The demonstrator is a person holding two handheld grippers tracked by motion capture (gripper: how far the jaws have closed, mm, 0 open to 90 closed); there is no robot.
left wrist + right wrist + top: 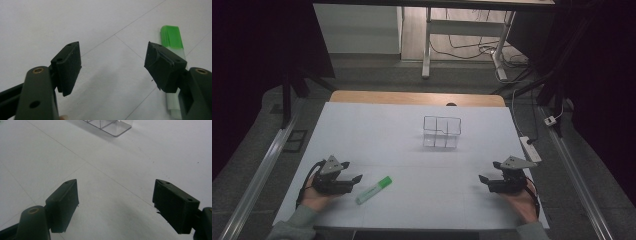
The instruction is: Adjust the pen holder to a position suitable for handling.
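While both tools [354, 178] [483, 178] rest wide open and empty, the green highlighter [373, 190] lies untouched beside the left one, the clear organizer [441, 131] empty.

— What stands in the way on the table [377, 130]?
— A clear divided box [441, 132] toward the far edge, centre. A green highlighter [374, 190] near the near-left corner.
— The rest?
— Bare surface along both side edges.

I'm watching through one overhead camera and two gripper cameras.
The high view is looking down the white table [412, 145]; both gripper views are skimming it closely.
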